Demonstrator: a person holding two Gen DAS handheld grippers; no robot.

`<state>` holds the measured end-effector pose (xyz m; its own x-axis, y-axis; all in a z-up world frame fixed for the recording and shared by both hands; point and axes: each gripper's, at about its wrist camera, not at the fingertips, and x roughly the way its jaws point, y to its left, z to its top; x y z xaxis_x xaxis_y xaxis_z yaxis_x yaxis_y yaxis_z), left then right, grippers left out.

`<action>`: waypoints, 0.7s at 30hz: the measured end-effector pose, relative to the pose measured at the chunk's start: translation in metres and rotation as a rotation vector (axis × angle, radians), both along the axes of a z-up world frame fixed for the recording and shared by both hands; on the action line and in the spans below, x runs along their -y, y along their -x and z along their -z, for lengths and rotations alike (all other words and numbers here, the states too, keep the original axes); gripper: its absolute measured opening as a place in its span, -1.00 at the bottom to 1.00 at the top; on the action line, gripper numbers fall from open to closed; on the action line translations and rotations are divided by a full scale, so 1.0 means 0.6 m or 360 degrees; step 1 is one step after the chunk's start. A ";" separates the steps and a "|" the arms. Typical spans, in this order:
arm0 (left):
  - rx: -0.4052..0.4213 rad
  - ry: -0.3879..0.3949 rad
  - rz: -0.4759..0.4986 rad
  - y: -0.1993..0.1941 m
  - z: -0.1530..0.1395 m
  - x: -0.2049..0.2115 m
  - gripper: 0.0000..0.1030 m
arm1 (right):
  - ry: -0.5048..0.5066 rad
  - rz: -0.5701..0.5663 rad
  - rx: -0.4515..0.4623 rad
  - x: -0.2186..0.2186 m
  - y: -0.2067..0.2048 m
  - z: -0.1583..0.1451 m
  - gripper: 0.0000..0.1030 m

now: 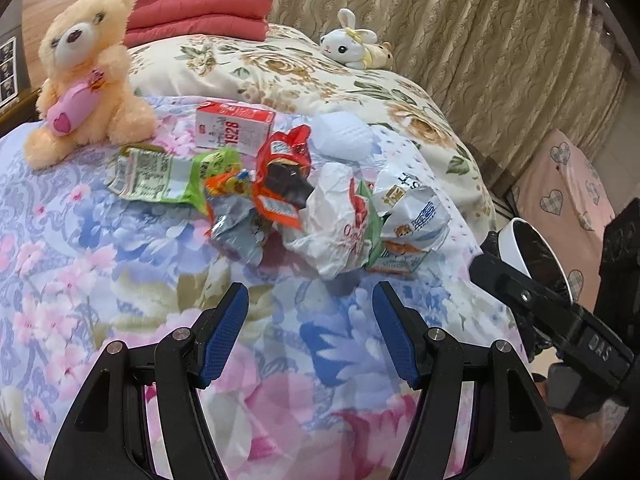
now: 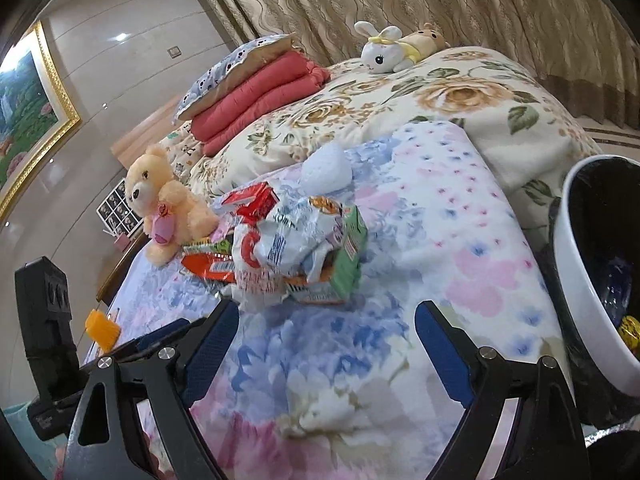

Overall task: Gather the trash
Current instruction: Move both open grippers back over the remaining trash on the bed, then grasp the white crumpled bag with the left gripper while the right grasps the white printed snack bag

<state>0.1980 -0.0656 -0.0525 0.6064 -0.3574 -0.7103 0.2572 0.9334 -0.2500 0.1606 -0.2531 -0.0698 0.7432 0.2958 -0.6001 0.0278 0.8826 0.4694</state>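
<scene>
Lying straight ahead of both claws, the heap of wrappers point(image 1: 304, 196) spreads crosswise on the flowered quilt point(image 1: 120, 264), its long axis running left to right, with bare quilt between it and the fingertips. Both the left gripper point(image 1: 310, 316) and the right gripper point(image 2: 326, 334) stand wide and empty, the right looking a little nearer to the crumpled white bag point(image 2: 280, 248). Off to the right the white bin point(image 2: 580, 280) stands beside the bed edge, so the carry looks short and unobstructed.
</scene>
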 end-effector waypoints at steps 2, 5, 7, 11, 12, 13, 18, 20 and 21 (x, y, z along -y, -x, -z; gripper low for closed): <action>0.0000 -0.0003 0.0013 -0.007 0.001 0.006 0.27 | -0.0010 0.0006 -0.0004 0.001 -0.013 0.001 0.58; -0.0001 -0.0012 0.0035 -0.019 0.003 0.015 0.13 | -0.0033 0.0000 -0.0015 0.002 -0.034 0.004 0.39; -0.0011 -0.0015 0.0051 -0.028 0.006 0.022 0.01 | -0.0051 -0.0012 -0.0024 0.001 -0.048 0.006 0.29; -0.0038 -0.0024 0.0093 -0.043 0.015 0.036 -0.37 | -0.0082 -0.0052 -0.0047 -0.006 -0.072 0.017 -0.11; -0.0046 -0.0026 0.0106 -0.044 0.017 0.039 -0.52 | -0.0095 -0.0069 -0.0052 -0.007 -0.076 0.019 -0.34; -0.0053 -0.0030 0.0123 -0.046 0.020 0.044 -0.59 | -0.0103 -0.0079 -0.0054 -0.008 -0.077 0.021 -0.58; -0.0021 -0.0059 0.0138 -0.040 0.021 0.050 -0.75 | -0.0128 -0.0074 -0.0040 0.002 -0.058 0.023 -0.89; -0.0001 -0.0061 0.0134 -0.033 0.016 0.048 -0.77 | -0.0125 -0.0076 -0.0018 0.007 -0.044 0.019 -0.89; 0.0009 -0.0060 0.0131 -0.029 0.014 0.046 -0.78 | -0.0120 -0.0076 -0.0012 0.010 -0.037 0.016 -0.89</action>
<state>0.2153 -0.0930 -0.0606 0.5798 -0.3794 -0.7210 0.3349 0.9177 -0.2135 0.1829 -0.2588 -0.0796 0.7226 0.3753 -0.5805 -0.0098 0.8452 0.5343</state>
